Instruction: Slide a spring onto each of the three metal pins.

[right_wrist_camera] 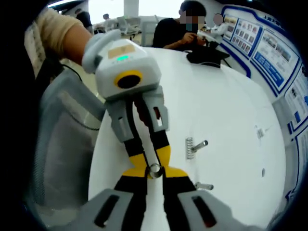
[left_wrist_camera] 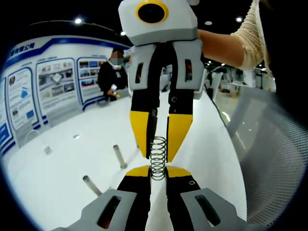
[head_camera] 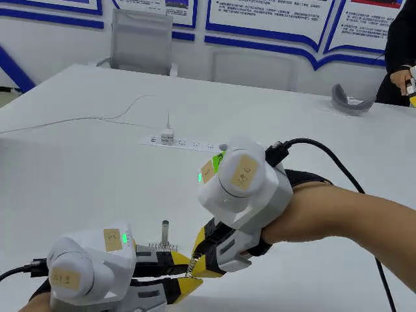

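Over a white table (head_camera: pixel 78 162), one spring (left_wrist_camera: pixel 158 156) held off the surface and shared between two tools. In the left gripper view, lower coils pinched between the yellow tips of the left gripper (left_wrist_camera: pixel 158 172), clenched on the spring. Upper coils caught between the yellow jaws of the right gripper (left_wrist_camera: pixel 161 150), reaching down from the top and likewise closed on it. In the right gripper view, the same spring end-on, a small ring right where both pairs of tips meet. In the head view, both tools low and near the person, tip to tip, with a bare forearm behind the right one.

Just beyond the tips, an upright pin (head_camera: pixel 165 233), bare, with a loose spring (head_camera: pixel 162 247) lying on the table at its foot; touching or not, cannot tell. In the right gripper view, a second pin (right_wrist_camera: pixel 204 186) close beside the jaws, also bare.

Farther back on the table, a power strip (head_camera: pixel 179 142) with a plug in it and a thin cable (head_camera: pixel 97 118) trailing off to the left. At the far edge, a grey chair (head_camera: pixel 142 39); at the far right corner, a seated person (head_camera: pixel 400 52)
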Available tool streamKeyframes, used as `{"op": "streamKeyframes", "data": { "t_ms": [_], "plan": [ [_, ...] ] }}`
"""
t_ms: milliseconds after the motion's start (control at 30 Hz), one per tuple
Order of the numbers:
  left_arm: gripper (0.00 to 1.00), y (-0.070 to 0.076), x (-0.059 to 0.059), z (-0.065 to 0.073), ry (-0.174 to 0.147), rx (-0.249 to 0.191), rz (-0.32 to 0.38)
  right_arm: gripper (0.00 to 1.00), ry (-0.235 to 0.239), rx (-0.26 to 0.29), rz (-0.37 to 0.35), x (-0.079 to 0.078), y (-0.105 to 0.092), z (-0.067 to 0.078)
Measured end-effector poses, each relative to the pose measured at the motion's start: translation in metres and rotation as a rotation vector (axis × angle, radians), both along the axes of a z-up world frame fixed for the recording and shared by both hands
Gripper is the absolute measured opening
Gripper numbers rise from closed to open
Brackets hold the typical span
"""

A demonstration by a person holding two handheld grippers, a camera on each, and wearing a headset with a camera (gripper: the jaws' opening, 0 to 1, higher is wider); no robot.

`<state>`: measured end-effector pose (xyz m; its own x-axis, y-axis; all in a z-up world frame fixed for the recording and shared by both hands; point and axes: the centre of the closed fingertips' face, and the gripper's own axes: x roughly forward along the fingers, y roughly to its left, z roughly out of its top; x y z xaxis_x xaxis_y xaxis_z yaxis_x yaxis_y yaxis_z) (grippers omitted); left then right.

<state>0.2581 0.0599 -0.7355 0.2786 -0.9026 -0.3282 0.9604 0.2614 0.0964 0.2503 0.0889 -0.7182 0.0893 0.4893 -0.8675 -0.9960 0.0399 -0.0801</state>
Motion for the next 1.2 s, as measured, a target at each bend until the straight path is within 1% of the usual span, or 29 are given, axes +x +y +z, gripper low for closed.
{"op": "streamKeyframes", "data": {
  "t_ms": [133, 233, 300, 333, 367, 533, 767, 967, 1200],
  "plan": [
    [0.11, 0.000, 0.000, 0.000, 0.004, -0.003, 0.000, 0.12, 0.005, 0.001, -0.005, 0.000, 0.001, 0.000],
    [0.11, 0.000, 0.001, 0.000, -0.001, -0.002, 0.004, 0.12, 0.000, -0.002, -0.004, 0.002, 0.000, -0.001],
    [0.15, 0.000, 0.001, -0.001, 0.012, -0.007, 0.009, 0.12, 0.002, -0.002, -0.006, 0.002, 0.000, 0.000],
    [0.18, 0.000, 0.001, -0.002, 0.016, -0.008, 0.011, 0.12, 0.000, -0.002, -0.008, 0.003, -0.001, 0.000],
    [0.20, 0.000, 0.002, -0.002, 0.016, -0.008, 0.011, 0.12, -0.001, -0.001, -0.010, 0.003, -0.001, 0.000],
    [0.24, 0.002, 0.002, -0.002, 0.025, -0.013, 0.018, 0.12, -0.003, -0.004, -0.022, 0.008, -0.006, 0.002],
    [0.31, 0.009, 0.005, -0.002, 0.052, -0.028, 0.047, 0.12, -0.008, -0.007, -0.045, 0.015, -0.013, 0.005],
    [0.37, 0.019, 0.008, -0.004, 0.072, -0.034, 0.079, 0.12, -0.019, -0.006, -0.070, 0.025, -0.021, 0.010],
    [0.41, 0.029, 0.011, -0.004, 0.079, -0.040, 0.110, 0.12, -0.023, -0.009, -0.092, 0.032, -0.028, 0.011]
  ]
}}
